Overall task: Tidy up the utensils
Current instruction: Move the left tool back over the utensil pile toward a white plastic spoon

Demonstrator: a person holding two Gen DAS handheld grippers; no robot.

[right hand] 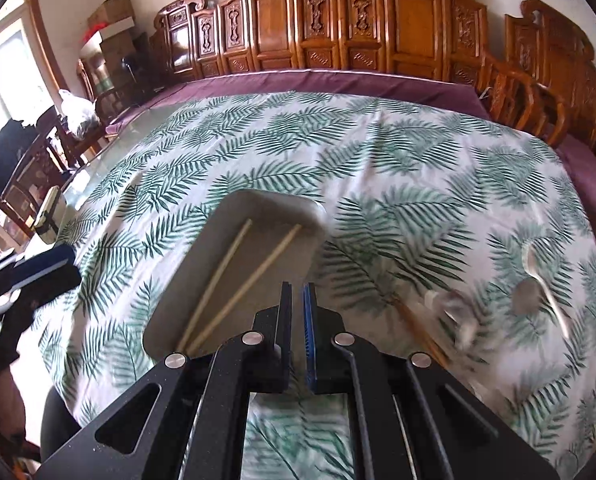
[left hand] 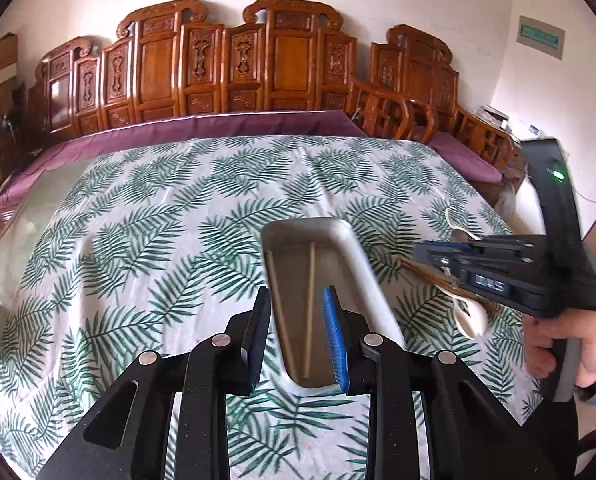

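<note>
A grey oblong tray (left hand: 362, 248) (right hand: 258, 208) lies on the leaf-print tablecloth with two pale chopsticks (left hand: 310, 280) (right hand: 226, 264) in it. My left gripper (left hand: 297, 292) hovers over the tray's near end, open and with nothing between its fingers. My right gripper (right hand: 297, 290) is shut and holds nothing; it hangs just right of the tray's near end. In the left wrist view the right gripper (left hand: 418, 250) reaches in from the right, held by a hand (left hand: 570, 344). White spoons (left hand: 474, 320) (right hand: 538, 280) and dark brown chopsticks (left hand: 418, 272) (right hand: 418, 328) lie loose on the cloth to the right.
A carved wooden bench (left hand: 234, 64) with a purple cushion (left hand: 218, 124) runs behind the table. Wooden chairs (right hand: 530, 96) stand at the far right corner. The cloth leaves a bare glass strip (right hand: 98, 160) at the table's left; cardboard boxes (right hand: 114, 20) are stacked beyond.
</note>
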